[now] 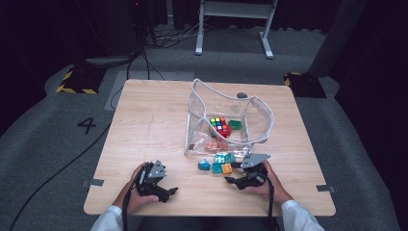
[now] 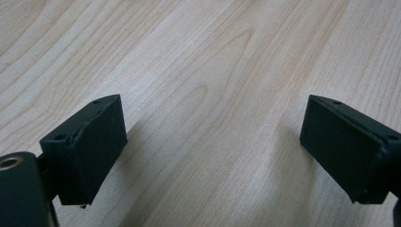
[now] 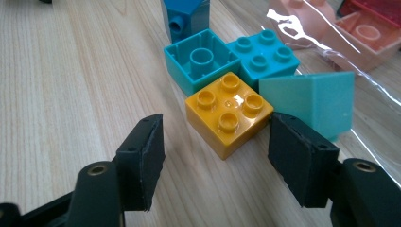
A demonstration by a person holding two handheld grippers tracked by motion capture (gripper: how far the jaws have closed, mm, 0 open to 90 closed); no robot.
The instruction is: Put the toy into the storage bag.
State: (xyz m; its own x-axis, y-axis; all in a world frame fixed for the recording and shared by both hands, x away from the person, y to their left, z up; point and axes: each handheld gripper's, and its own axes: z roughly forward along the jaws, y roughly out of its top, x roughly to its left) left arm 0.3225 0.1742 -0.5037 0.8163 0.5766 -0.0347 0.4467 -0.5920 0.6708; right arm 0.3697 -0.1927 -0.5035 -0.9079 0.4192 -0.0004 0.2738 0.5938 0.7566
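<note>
Both forearms come in low from the near edge of the tabletop (image 1: pixel 144 125), white sleeves at the wrists. The left hand (image 1: pixel 132 192) wraps around the left tool (image 1: pixel 166 191), which lies close over the wood and points to the person's right; its jaws stand wide apart with nothing between them. The right hand (image 1: pixel 269 185) grips the right tool (image 1: pixel 231 181) from behind, aimed to the person's left and tipped down toward the wood. Its jaws are parted, roughly half open, pads (image 3: pixel 144 158) touching nothing, a grey three-cornered plate on top.
</note>
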